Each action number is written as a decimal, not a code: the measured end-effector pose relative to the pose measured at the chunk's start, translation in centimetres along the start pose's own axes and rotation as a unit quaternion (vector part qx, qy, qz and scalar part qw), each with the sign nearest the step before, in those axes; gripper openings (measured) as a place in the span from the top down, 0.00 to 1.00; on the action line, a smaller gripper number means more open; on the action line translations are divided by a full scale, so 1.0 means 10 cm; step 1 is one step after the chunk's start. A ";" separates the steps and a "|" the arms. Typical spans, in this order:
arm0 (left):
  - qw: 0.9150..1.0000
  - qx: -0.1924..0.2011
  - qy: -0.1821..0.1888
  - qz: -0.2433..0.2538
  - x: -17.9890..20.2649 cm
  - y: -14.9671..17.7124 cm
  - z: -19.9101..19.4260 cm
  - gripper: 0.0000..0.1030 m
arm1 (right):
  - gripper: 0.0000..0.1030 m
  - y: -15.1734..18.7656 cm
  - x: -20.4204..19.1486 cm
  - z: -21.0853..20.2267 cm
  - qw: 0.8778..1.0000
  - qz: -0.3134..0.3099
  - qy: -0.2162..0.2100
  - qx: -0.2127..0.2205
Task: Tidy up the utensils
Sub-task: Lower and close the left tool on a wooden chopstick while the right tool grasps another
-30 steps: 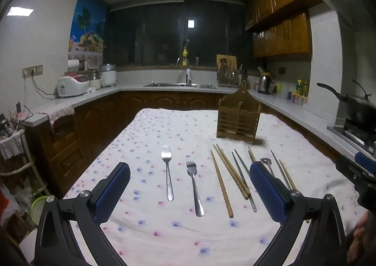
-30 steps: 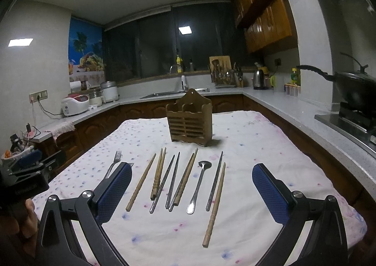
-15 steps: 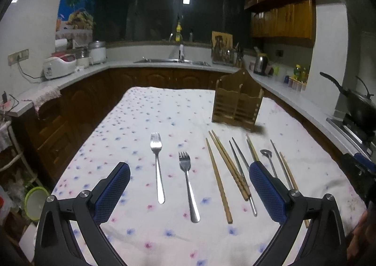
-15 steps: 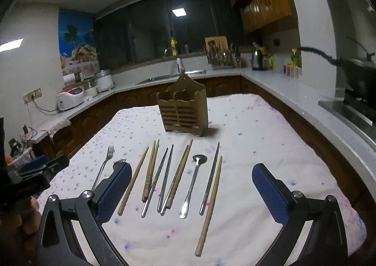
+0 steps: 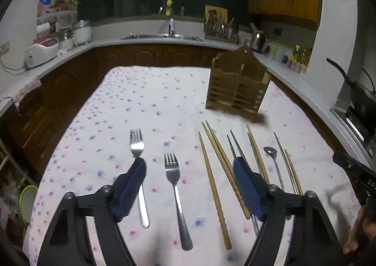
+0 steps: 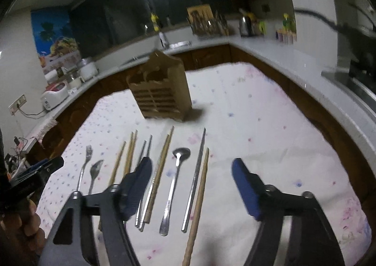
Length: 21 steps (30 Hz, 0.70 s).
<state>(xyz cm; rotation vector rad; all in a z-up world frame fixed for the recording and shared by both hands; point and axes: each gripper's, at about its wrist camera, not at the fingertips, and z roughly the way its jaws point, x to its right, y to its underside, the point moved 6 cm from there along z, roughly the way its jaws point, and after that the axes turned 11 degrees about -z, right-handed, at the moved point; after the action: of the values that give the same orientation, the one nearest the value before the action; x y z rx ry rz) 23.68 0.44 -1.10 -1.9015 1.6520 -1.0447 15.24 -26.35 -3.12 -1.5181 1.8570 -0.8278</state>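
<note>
A: From the left wrist view, we have put nothing away yet. Both forks [image 5: 175, 193] lie flat on the flowered tablecloth [image 5: 145, 106], with the wooden chopsticks [image 5: 213, 186], metal chopsticks [image 5: 235, 146] and spoon [image 5: 273, 164] in a row to their right. The wooden utensil holder [image 5: 237, 89] stands behind them; we can't see into its compartments. Our left gripper [image 5: 189, 186] hangs above the forks, jaws closing, grasping nothing.

B: The right wrist view agrees. Our right gripper [image 6: 191, 186] hovers over the spoon [image 6: 176, 181], a metal chopstick [image 6: 196, 179] and a wooden one [image 6: 199, 197], jaws closing too, but the pads touch none of them. The holder [image 6: 162, 92] stands well behind.

A: So we judge the whole job remains: every piece still needs lifting into the holder.
</note>
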 end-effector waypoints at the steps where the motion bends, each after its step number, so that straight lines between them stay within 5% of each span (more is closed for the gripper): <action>1: 1.000 -0.005 -0.001 0.001 0.02 -0.02 0.05 0.30 | 0.42 0.01 0.02 0.07 1.000 0.005 -0.004 -0.011; 4: 1.000 -0.030 0.000 0.003 0.05 -0.09 0.23 0.39 | 0.61 0.02 0.08 0.26 0.999 0.015 -0.011 -0.040; 10: 0.996 -0.084 0.001 0.012 0.19 -0.20 0.67 0.58 | 0.71 0.06 0.20 0.61 0.995 0.027 -0.016 -0.093; 21: 0.985 -0.168 -0.014 0.021 0.29 -0.29 1.43 0.69 | 0.81 0.17 0.23 1.10 0.987 0.015 -0.021 -0.158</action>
<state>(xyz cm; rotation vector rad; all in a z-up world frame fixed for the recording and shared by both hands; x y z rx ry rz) 36.38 -4.09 -7.28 -2.0623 1.9422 -0.7542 22.31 -29.42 -11.50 -1.6772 2.0460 -0.4982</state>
